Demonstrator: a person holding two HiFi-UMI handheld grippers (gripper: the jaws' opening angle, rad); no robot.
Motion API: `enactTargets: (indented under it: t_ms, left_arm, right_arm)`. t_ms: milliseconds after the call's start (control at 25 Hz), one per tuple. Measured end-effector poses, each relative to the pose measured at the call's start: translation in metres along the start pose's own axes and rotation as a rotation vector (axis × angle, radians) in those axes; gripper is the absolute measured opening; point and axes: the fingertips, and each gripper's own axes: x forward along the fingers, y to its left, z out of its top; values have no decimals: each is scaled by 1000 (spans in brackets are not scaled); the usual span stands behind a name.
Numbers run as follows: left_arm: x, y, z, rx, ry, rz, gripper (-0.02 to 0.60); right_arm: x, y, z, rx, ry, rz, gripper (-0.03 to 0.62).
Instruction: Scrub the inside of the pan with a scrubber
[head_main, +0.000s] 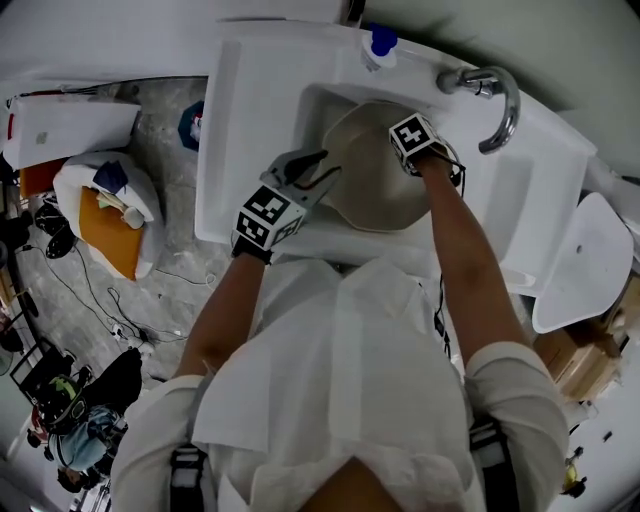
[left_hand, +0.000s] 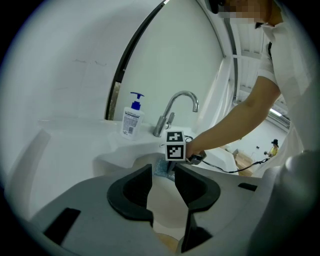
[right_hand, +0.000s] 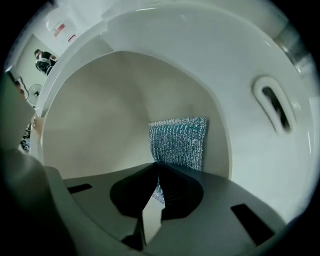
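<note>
Shirt (head_main: 330, 370) sits nearest the head cam, both bare forearms (head_main: 460, 225) going fwd over the front lip of the white sink (head_main: 245, 140). Next the left tongs (left_hand: 162, 171), at the near-left edge of the pan (head_main: 375, 190). Jaws are part-way closed w/ a cream-and-tan bit of the pan filling the gap, rim or handle, can't say which. Prob. there to pin the pan so it won't skate round the basin under rubbing. Further in, the right tongs (right_hand: 158, 170) are down inside the pan, jaws squeezed together on the lower edge of the scrubber (right_hand: 178, 142). It's a teal-silver mesh pad standing up past the tips, flat vs. the pan's inner wall. Edge grip leaves most of the pad free to wipe. Head view hides the scrubber under the right marker cube (head_main: 412, 135). Only the right gripper view shows the pinch, plus the overflow slot (right_hand: 275, 107) in the basin wall. Left gripper view catches just a sliver of pad but alone gives the side look: one forearm dipping in, then tap (left_hand: 175, 107) and blue-pump soap bottle (left_hand: 131, 119) on the back ledge.
</note>
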Motion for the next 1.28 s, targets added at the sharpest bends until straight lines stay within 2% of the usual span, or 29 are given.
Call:
enactTargets:
  t_ms: [160,240,320,480,600,840,1280]
  left_arm:
    - [8,5,8,5,-16,-11,149]
    - [11,7,12,7,-21,-13,148]
    - [13,9,15,9,-25,-14,146]
    - [12,12,19,18,-29,-7,126]
    - [8,15,18,24,-26,10,110]
    - [-2,22,23,20,-59,64,57]
    - [-12,22,20,14,-47,71,46]
  right_arm:
    - [6,6,-30,108,29,35,15]
    - [7,7,-37,148,22,26,15]
    - [5,1,-33,185,-17,-12,15]
    - [4,-4,-19,294,-94,-17,15]
    - [3,-6,-3,295,-145,-37,15]
    - [-16,-3,44,278,-350,-19,15]
    - [-23,46,92,204,-480,120,15]
